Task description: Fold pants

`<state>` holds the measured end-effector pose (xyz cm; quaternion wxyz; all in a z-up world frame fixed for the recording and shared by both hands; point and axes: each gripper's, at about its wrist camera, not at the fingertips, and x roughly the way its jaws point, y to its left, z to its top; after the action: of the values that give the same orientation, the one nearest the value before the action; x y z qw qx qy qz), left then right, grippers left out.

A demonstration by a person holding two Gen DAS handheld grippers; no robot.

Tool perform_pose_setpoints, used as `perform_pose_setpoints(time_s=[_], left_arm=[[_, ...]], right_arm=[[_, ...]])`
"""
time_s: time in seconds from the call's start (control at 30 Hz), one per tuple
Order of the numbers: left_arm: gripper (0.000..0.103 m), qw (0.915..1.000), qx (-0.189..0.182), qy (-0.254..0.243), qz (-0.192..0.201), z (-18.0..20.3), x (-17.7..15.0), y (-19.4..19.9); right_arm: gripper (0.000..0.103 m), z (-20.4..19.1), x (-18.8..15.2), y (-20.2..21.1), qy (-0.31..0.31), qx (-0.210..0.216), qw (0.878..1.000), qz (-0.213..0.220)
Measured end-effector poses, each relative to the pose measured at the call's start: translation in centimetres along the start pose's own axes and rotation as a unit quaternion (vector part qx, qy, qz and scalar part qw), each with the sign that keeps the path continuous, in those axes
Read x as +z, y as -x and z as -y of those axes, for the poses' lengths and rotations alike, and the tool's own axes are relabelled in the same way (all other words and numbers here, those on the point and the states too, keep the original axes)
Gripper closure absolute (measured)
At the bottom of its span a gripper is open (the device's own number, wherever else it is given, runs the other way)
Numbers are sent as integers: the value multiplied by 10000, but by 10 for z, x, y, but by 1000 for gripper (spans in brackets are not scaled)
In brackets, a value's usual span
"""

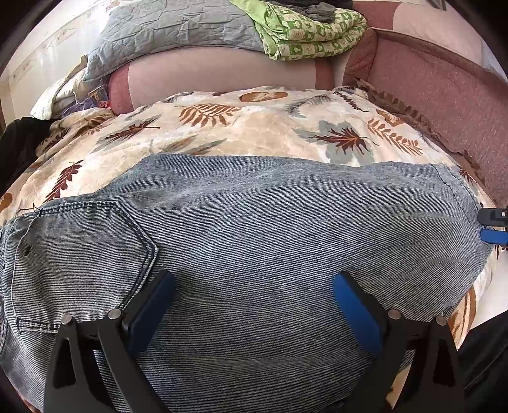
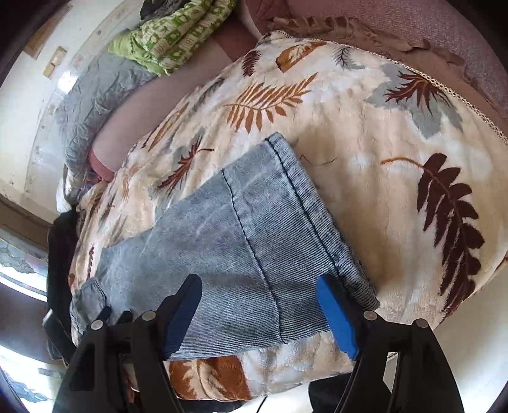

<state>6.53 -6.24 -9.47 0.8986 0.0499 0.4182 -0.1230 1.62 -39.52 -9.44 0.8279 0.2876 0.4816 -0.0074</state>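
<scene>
Light blue denim pants (image 1: 254,238) lie flat across a cream blanket with a leaf print (image 1: 254,127). The back pocket (image 1: 85,247) is at the left, the hem at the right. My left gripper (image 1: 254,295) is open just above the middle of the pants and holds nothing. In the right wrist view the hem end of the pants (image 2: 254,241) lies on the blanket (image 2: 381,159). My right gripper (image 2: 260,305) is open over the hem end, near the blanket's front edge, and holds nothing. The right gripper also shows in the left wrist view (image 1: 495,225) at the far right.
A grey quilt (image 1: 177,28) and a green patterned blanket (image 1: 311,31) are piled on the pink sofa back (image 1: 222,73). The pink armrest (image 1: 428,82) runs along the right. A dark garment (image 1: 19,146) lies at the left edge. Floor shows below the blanket's front edge (image 2: 285,400).
</scene>
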Motion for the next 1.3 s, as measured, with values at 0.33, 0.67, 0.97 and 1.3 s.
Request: perform_pose_setpoints(time_s=[0.33, 0.67, 0.97, 1.3], left_arm=[[0, 9997, 29, 94, -232, 1, 6, -3], [0, 9996, 156, 176, -185, 3, 6, -2], [0, 9913, 891, -245, 933, 32, 23, 46], [0, 9994, 253, 55, -238, 39, 11, -5]], right_arm=[[5, -33, -6, -21, 1043, -742, 9909, -426], [4, -10, -7, -8, 528, 184, 9984, -72], [4, 27, -15, 7, -132, 1529, 9877, 313], [5, 27, -8, 39, -546, 2276, 9693, 757]])
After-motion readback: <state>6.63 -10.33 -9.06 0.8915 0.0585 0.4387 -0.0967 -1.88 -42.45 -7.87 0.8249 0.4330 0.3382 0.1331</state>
